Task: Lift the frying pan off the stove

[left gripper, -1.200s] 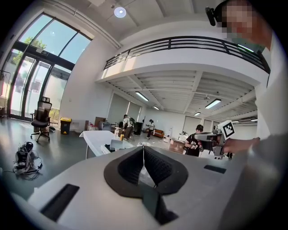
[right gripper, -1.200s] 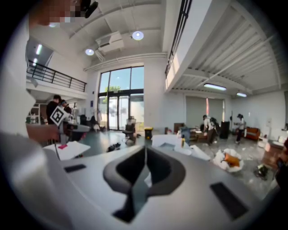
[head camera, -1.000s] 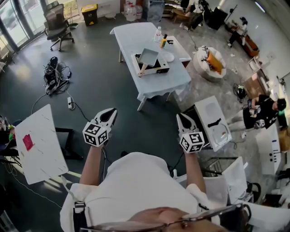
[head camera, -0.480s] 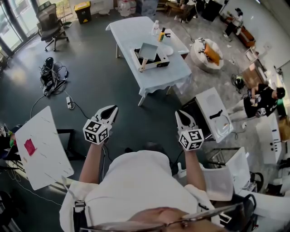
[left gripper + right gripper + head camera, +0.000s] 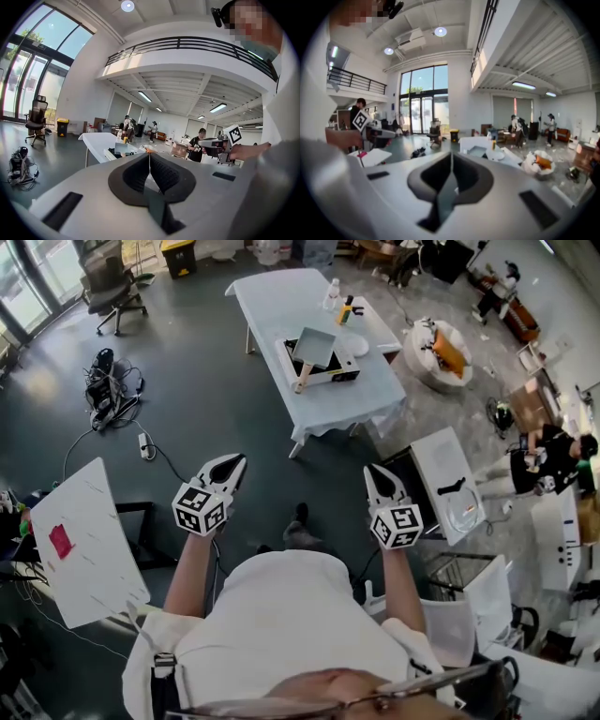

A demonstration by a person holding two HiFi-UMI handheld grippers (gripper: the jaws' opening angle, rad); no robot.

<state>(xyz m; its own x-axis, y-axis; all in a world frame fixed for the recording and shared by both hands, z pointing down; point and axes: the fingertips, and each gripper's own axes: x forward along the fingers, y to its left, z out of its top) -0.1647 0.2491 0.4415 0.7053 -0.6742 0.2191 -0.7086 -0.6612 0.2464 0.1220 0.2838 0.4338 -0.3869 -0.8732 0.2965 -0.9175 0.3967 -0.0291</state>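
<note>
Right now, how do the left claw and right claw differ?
Left claw leans right, toward the table; right claw leans slightly left. Left claw hangs over dark floor; right claw shows beside a white box. Both are shut, empty, and well short of the frying pan.

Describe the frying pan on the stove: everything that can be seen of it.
The frying pan shows small and far off in the head view. It looks square and shallow, grey, metal by its look, with a pale, wood-coloured handle pointing back toward the person. It sits on the white portable stove on the white-covered table. Only the stove seems to touch it.
</note>
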